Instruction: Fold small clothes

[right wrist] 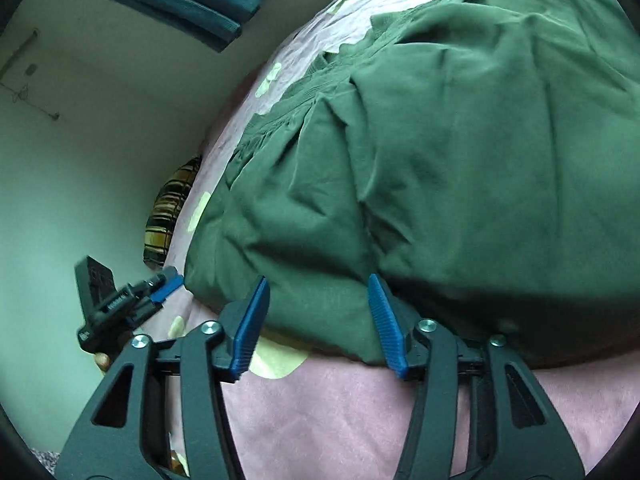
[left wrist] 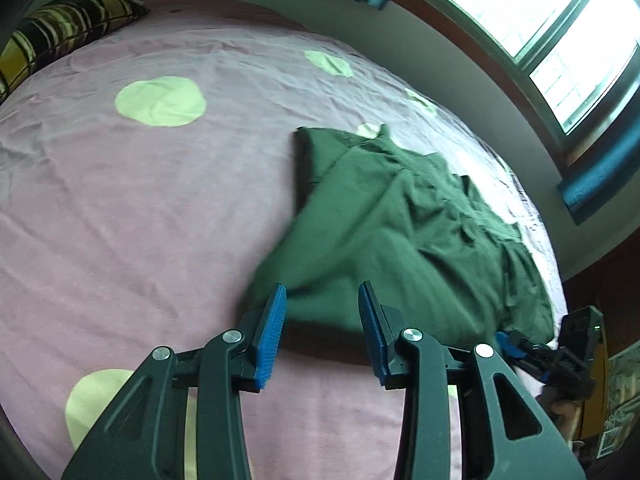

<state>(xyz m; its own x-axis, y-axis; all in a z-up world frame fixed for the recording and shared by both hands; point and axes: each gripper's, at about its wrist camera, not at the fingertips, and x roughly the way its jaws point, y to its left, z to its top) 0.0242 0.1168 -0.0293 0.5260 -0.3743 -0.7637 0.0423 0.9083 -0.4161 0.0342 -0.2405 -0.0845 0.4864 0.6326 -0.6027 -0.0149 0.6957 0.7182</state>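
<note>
A dark green garment (left wrist: 404, 216) lies crumpled and partly folded on the pink bedsheet (left wrist: 140, 208), its ribbed hem towards the far side (right wrist: 304, 92). My left gripper (left wrist: 323, 286) stands open just over the garment's near left corner, with no cloth pinched between its blue pads. My right gripper (right wrist: 318, 277) is open too, and its fingertips frame the garment's (right wrist: 460, 152) near edge without pressing on it. Each gripper shows in the other's view: the right one (left wrist: 506, 340) at the garment's right corner, the left one (right wrist: 168, 280) at its left corner.
The sheet has pale green round patches (left wrist: 160, 100). A striped yellow and black pillow (left wrist: 60, 28) lies at the far end of the bed. A window (left wrist: 540, 20) with teal curtains (left wrist: 600, 176) runs along the wall beside the bed. A person's hand (left wrist: 564, 412) holds the right gripper.
</note>
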